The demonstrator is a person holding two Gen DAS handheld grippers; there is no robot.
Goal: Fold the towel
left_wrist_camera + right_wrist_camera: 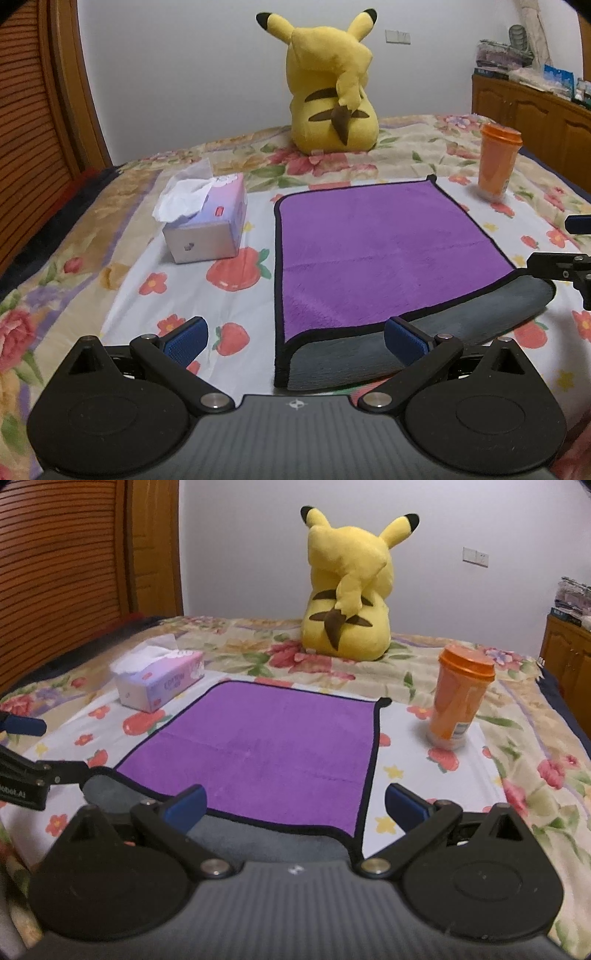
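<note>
Lying flat on the flowery bed (92, 236): purple towel (388, 251), near edge flipped up grey. Hovering wide open, holding nothing: left hand-held gripper (295, 338), right hand-held gripper (295, 806).

Purple/grey towel (384, 251), orange cup (498, 164)

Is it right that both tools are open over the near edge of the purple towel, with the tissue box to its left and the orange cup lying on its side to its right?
Not quite: the orange cup stands upright, lid on top, as the right wrist view shows. The rest holds: left tool and right tool are open over the purple towel's near edge, tissue box to its left.
</note>
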